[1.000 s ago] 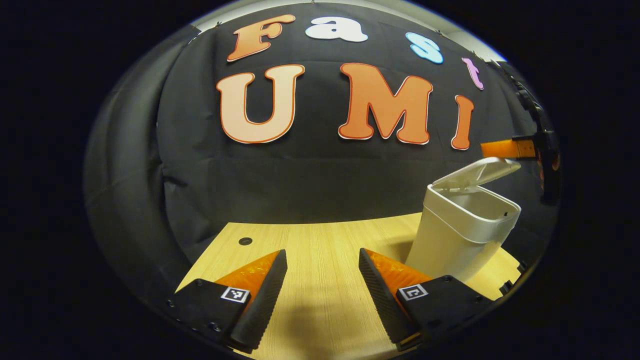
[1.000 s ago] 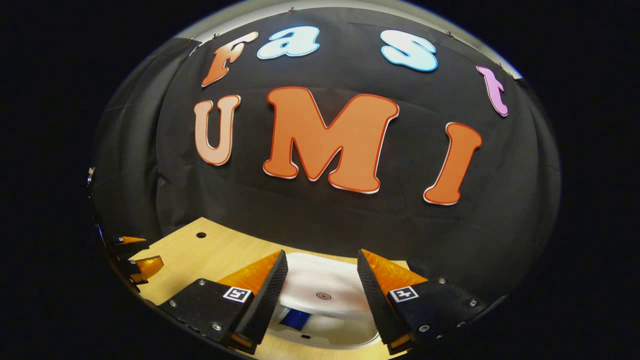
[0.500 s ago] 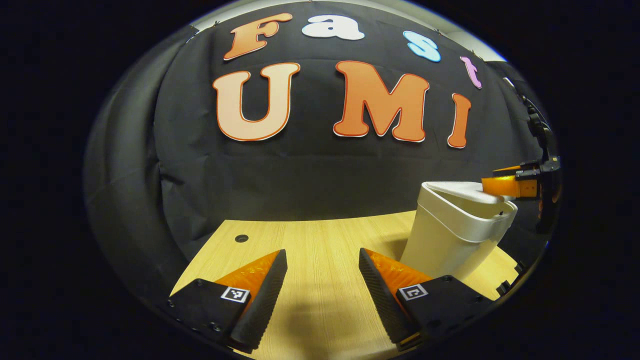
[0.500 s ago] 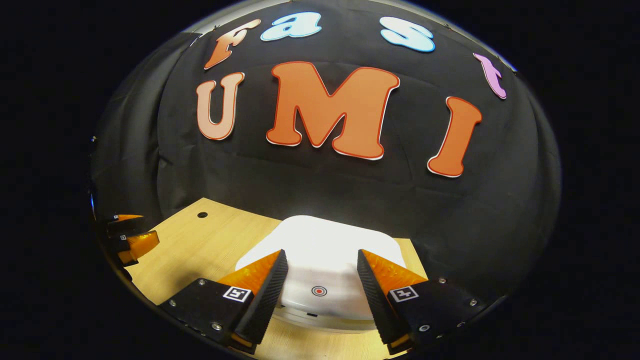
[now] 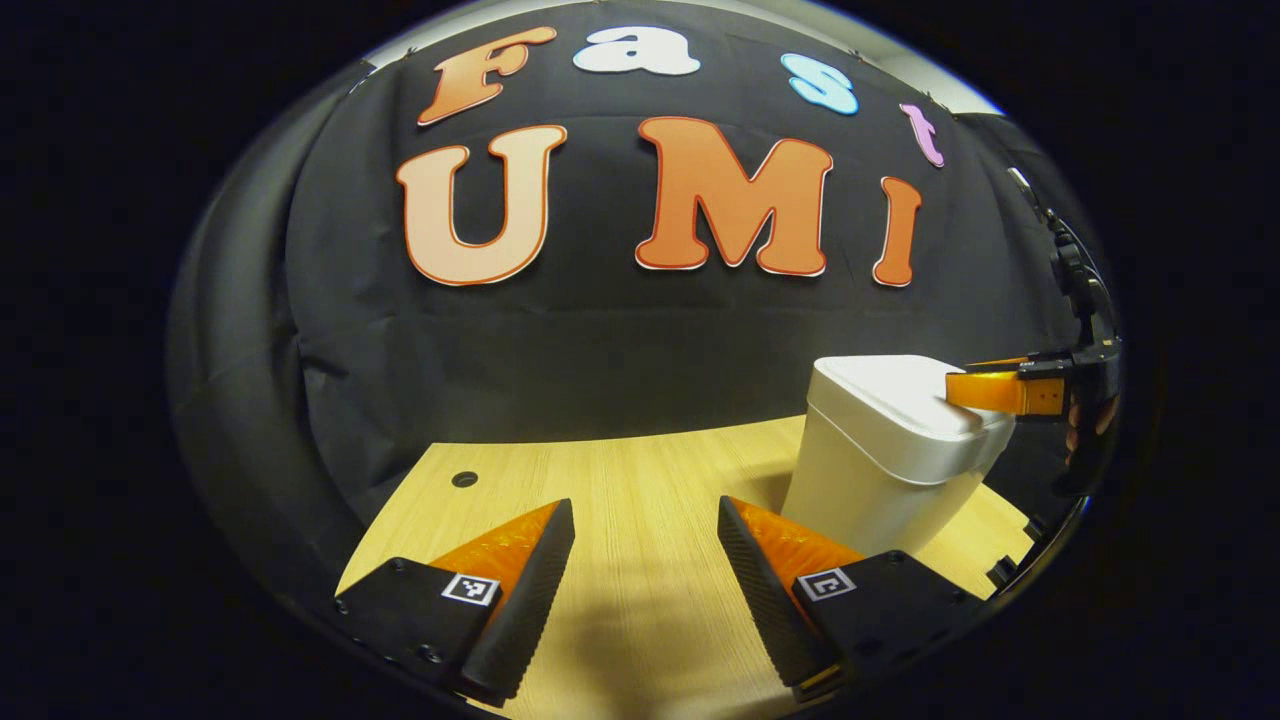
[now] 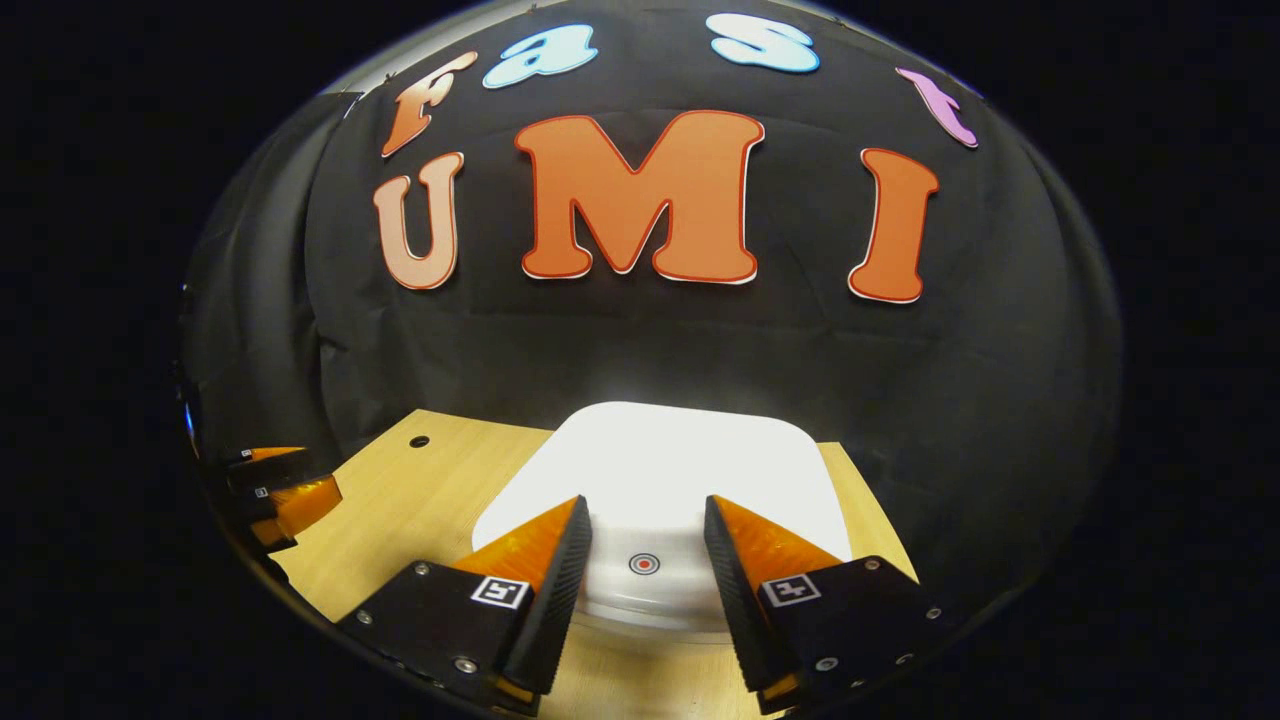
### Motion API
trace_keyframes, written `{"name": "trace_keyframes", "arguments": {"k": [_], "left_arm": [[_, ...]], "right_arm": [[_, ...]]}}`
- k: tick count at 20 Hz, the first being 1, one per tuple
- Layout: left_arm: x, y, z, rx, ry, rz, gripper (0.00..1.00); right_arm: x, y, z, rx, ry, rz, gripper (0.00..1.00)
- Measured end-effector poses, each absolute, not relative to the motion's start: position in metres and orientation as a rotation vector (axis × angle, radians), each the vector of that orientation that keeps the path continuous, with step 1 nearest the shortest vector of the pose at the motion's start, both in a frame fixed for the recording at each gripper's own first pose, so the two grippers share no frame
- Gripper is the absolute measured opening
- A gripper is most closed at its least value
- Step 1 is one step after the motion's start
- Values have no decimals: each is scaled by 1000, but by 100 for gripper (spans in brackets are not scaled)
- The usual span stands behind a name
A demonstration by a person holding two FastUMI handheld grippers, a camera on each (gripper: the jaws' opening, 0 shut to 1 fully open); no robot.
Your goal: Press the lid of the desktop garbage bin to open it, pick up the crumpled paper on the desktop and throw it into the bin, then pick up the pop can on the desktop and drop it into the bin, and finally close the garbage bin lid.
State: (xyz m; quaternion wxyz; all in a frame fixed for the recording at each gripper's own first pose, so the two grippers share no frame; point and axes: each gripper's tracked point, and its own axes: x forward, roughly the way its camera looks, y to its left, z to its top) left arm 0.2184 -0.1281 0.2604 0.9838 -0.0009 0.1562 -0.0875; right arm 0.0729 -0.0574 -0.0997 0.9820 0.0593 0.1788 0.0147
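The white desktop bin (image 5: 880,480) stands on the wooden table (image 5: 640,480) at the right of the left gripper view, and its lid (image 5: 895,390) lies flat and closed. My right gripper (image 5: 985,392) rests against the lid's near edge there. In the right gripper view the lid (image 6: 680,470) spreads just under my right gripper (image 6: 645,520), whose fingers stand apart with a small round red mark (image 6: 645,564) between them. My left gripper (image 5: 645,520) hovers open over bare tabletop left of the bin, holding nothing.
A small round hole (image 5: 464,479) sits in the table near its far left corner. The black cloth wall runs close behind the table's back edge. My left gripper (image 6: 275,490) shows at the left rim of the right gripper view.
The bin's lid went from raised and open to fully closed as my right gripper came down onto it. My left gripper barely moved.
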Motion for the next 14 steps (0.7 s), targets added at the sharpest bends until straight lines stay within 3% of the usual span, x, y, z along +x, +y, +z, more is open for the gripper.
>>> {"name": "trace_keyframes", "arguments": {"k": [3, 10, 14], "left_arm": [[217, -139, 262, 6, 313, -190, 92], [209, -164, 270, 19, 299, -211, 93], [201, -169, 280, 14, 276, -193, 93]], "right_arm": [[65, -59, -102, 134, 362, 3, 57], [58, -59, -103, 186, 299, -3, 38], [56, -51, -97, 55, 229, 39, 36]]}}
